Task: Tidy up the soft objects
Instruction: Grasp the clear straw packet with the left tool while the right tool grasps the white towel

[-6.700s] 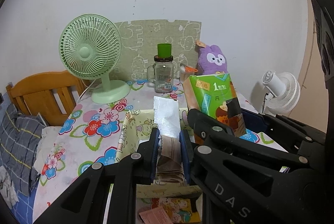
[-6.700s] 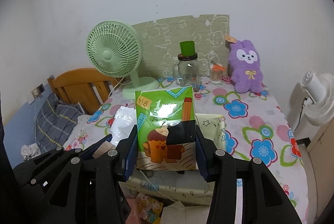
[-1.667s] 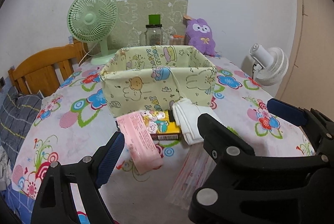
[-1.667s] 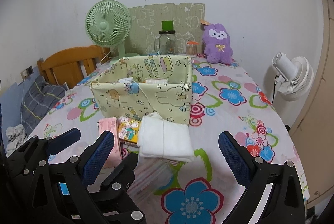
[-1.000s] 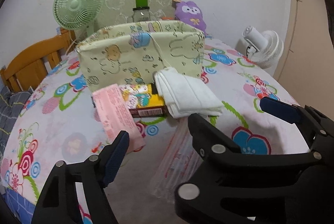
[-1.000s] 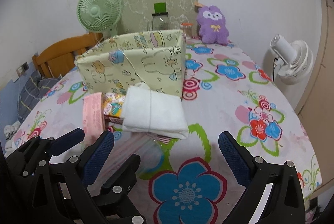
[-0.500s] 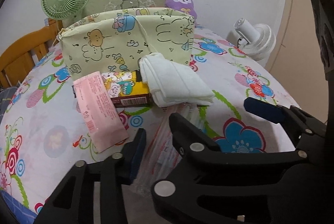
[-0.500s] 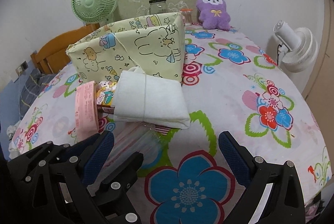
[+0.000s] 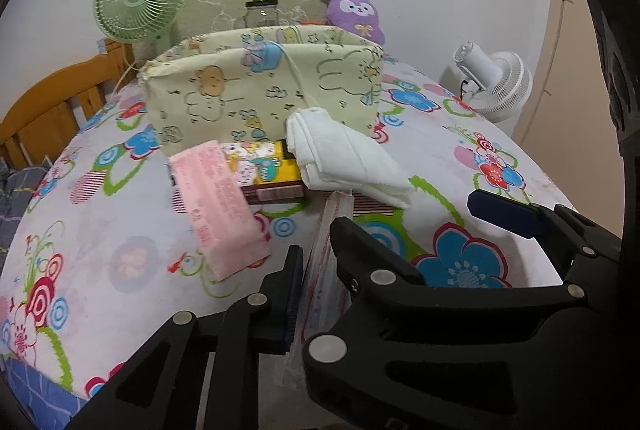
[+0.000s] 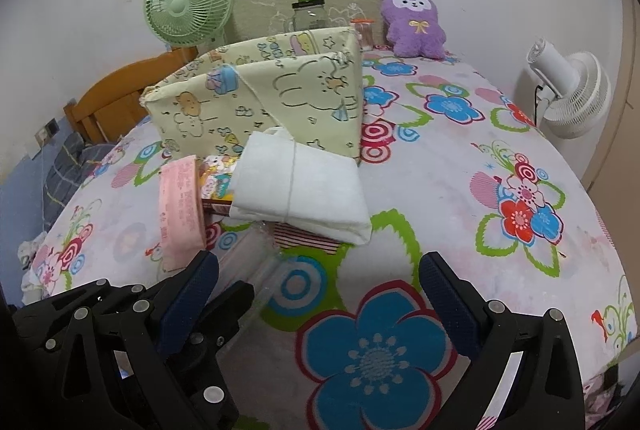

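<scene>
Left gripper (image 9: 316, 262): fingers drawn close on a clear plastic packet (image 9: 326, 262); dark blue pad (image 9: 294, 294) on one side, black finger on the other, the packet's near end pinched between them.
Clear plastic packet: flat, see-through with faint red print, lying on the table; far end tucked under the white cloth, near end in the left tongs. In the right wrist view it shows as a glassy strip (image 10: 256, 270) beside the left tool.
Right gripper (image 10: 320, 286): tongs spread wide, blue pads well apart, nothing between them; low over the tablecloth, above a big blue flower.
Folded white cloth (image 10: 298, 185): bundle tied with thin string, resting just in front of the fabric box, partly over a red-striped packet (image 10: 304, 234).
Pink packet (image 9: 218, 205): long, flat, angled on the cloth left of the bundle, touching the yellow box.
Yellow cartoon box (image 9: 260, 165): small carton, lying between pink packet and white cloth, close against the fabric box.
Fabric storage box (image 9: 260, 85): pale yellow with cartoon animals, upright, open top; contents hidden from both views.
Table (image 10: 480, 165): round, covered in floral cloth.
Background: green fan (image 10: 188, 7), glass jar with green lid (image 10: 308, 9), purple plush rabbit (image 10: 414, 23) along the wall; white fan (image 10: 568, 93) off the right edge; wooden headboard (image 9: 52, 105) at left.
</scene>
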`<state>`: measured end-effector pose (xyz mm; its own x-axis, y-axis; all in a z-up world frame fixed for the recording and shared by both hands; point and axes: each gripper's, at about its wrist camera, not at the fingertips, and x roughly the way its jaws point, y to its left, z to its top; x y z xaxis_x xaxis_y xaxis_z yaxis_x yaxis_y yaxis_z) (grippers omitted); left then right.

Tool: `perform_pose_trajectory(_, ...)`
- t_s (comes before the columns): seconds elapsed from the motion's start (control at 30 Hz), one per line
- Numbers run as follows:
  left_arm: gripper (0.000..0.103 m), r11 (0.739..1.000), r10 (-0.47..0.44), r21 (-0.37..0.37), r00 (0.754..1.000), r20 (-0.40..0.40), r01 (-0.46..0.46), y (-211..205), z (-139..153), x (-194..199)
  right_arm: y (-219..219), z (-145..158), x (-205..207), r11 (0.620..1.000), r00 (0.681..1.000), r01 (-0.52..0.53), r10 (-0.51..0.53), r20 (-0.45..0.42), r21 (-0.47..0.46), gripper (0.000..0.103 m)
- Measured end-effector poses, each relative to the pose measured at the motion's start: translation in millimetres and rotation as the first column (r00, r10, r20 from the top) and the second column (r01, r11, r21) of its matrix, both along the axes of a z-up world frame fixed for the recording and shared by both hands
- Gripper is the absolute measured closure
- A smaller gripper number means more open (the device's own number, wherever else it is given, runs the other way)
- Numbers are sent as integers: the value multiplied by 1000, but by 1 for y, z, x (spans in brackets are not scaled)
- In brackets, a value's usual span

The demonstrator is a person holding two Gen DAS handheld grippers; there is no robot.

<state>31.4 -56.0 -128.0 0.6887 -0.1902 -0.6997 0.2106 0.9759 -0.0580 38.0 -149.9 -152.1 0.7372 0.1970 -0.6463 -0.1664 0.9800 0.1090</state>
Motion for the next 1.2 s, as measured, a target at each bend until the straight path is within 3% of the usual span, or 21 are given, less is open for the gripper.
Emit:
perform_pose_trajectory(0.6, 84, 989, 138, 47, 990, 35, -140, 27, 14, 4, 22, 14, 8, 1000, 1000, -2, 2, 24, -10, 2)
perform_pose_trajectory(0.87, 84, 980, 182, 66, 981, 65, -186, 28, 19, 24, 21, 19, 26, 999, 999, 26, -26, 22, 19, 7)
perform_pose_trajectory(1.2, 84, 977, 206, 47, 978, 37, -208, 33, 14, 44, 15, 10, 56, 996, 998, 58, -55, -41, 70, 15)
